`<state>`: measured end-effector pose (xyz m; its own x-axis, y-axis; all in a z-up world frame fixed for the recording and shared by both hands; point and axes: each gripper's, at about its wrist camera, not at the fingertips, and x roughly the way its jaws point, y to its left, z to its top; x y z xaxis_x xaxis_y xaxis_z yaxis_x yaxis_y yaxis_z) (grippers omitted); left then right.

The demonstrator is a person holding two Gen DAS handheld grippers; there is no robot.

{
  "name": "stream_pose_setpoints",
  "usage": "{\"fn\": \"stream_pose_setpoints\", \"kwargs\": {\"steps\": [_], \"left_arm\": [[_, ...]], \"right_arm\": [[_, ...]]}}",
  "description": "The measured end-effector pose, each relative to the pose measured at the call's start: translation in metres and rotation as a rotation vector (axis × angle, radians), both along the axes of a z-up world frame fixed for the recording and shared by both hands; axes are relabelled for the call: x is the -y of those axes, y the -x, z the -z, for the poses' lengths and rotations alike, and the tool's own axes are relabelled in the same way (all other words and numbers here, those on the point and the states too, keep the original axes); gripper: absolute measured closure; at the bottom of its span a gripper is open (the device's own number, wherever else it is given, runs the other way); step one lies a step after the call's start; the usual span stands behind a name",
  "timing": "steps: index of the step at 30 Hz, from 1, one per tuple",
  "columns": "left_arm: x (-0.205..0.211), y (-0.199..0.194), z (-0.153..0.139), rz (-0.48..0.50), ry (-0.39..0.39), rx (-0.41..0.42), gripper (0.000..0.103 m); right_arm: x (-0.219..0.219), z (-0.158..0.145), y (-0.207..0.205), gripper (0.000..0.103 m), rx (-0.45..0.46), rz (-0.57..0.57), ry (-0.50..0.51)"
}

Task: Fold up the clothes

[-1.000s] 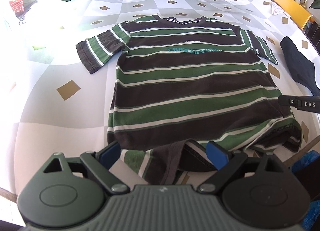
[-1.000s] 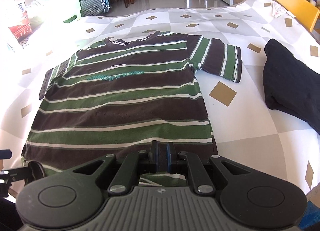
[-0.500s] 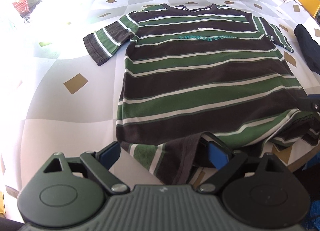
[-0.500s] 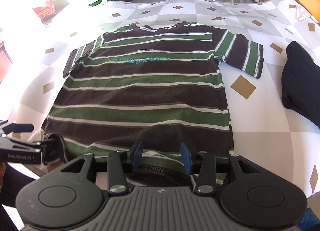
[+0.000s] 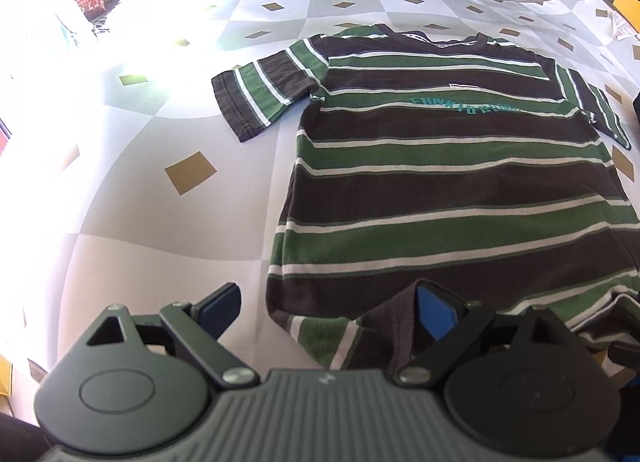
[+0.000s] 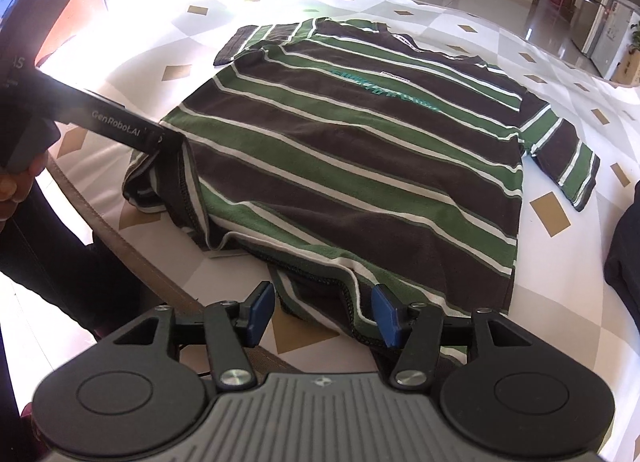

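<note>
Striped T-shirt [image 5: 452, 181] lay flat on the checked tablecloth [image 5: 168, 221], unfolded, near hem rumpled. Left gripper [image 5: 328, 312] gaped wide; right gripper [image 6: 322, 312] was opening, hem loose between its pads. Folding all remained.

Dark garment [image 6: 628, 246] cut by the edge — perhaps trousers
</note>
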<state>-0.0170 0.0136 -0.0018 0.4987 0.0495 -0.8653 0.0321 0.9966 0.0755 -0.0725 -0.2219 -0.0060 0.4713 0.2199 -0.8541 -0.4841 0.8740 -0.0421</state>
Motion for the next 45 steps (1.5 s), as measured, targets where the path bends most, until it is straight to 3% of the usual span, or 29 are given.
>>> {"fn": "stream_pose_setpoints", "kwargs": {"steps": [9,15,17,18,20,27,36,45], "left_arm": [[-0.009,-0.008,0.002,-0.061,0.016,0.009,0.01],[-0.014,-0.011,0.004,-0.093,0.029,0.003,0.01],[-0.014,-0.012,0.004,-0.1,0.022,0.011,0.01],[-0.015,-0.012,0.003,-0.103,0.019,0.014,0.01],[-0.016,-0.011,0.002,-0.108,0.021,0.017,0.01],[-0.019,-0.006,-0.003,-0.082,0.072,0.026,0.01],[-0.014,0.01,-0.01,0.025,0.148,0.023,0.007],[-0.004,0.017,-0.001,0.072,0.107,-0.007,0.01]], "right_arm": [[-0.015,0.026,-0.003,0.05,-0.005,-0.032,0.154],[-0.013,0.026,-0.003,0.053,0.014,-0.024,0.15],[-0.013,0.025,-0.005,0.075,0.034,0.005,0.155],[-0.012,0.023,-0.007,0.081,0.048,0.027,0.159],[-0.006,0.016,-0.01,0.09,0.073,0.075,0.108],[0.023,-0.007,-0.03,0.092,0.101,0.31,-0.118],[0.02,-0.003,-0.05,0.092,0.054,0.404,-0.157],[0.019,-0.004,-0.054,0.092,0.057,0.427,-0.162]]}}
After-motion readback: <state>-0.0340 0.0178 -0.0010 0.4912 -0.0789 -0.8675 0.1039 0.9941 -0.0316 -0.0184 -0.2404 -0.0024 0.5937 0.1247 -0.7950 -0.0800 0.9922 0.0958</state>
